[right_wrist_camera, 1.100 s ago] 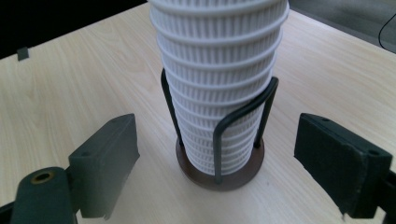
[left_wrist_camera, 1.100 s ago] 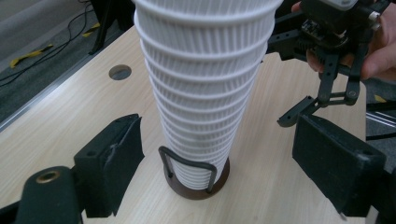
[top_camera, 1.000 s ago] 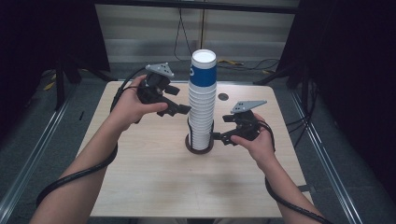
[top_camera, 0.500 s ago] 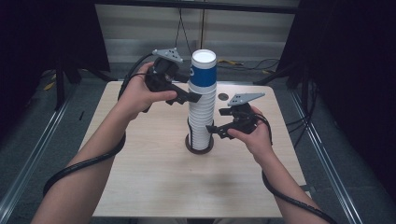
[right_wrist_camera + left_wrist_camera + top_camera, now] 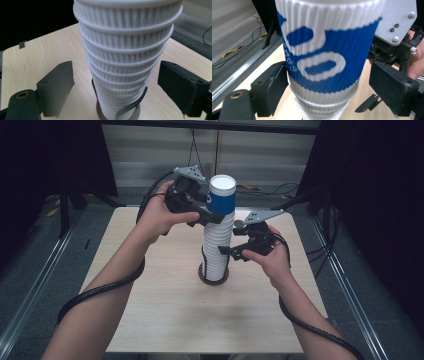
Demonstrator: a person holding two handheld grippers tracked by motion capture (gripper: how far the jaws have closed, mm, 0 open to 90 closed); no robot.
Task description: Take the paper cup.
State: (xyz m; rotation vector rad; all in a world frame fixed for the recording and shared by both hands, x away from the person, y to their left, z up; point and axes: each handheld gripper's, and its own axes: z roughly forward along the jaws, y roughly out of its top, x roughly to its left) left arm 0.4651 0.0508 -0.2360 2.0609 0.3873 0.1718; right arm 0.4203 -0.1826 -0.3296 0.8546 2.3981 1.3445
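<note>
We have the left gripper (image 5: 212,217) wide open around the top blue cup (image 5: 324,50), one pad touching its side, the other clear. Right gripper (image 5: 225,251) gapes around the cup stack (image 5: 125,62), touching nothing. Cups look light, crushable paper; ribbed sleeve grips well, so we'd pinch there gently.

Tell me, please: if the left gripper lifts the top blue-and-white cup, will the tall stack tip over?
Probably it could: the stack of cups is tall and narrow. The top cup looks light and ribbed, so likely grippy but crushable. The right gripper stands open around the stack and might steady it.
</note>
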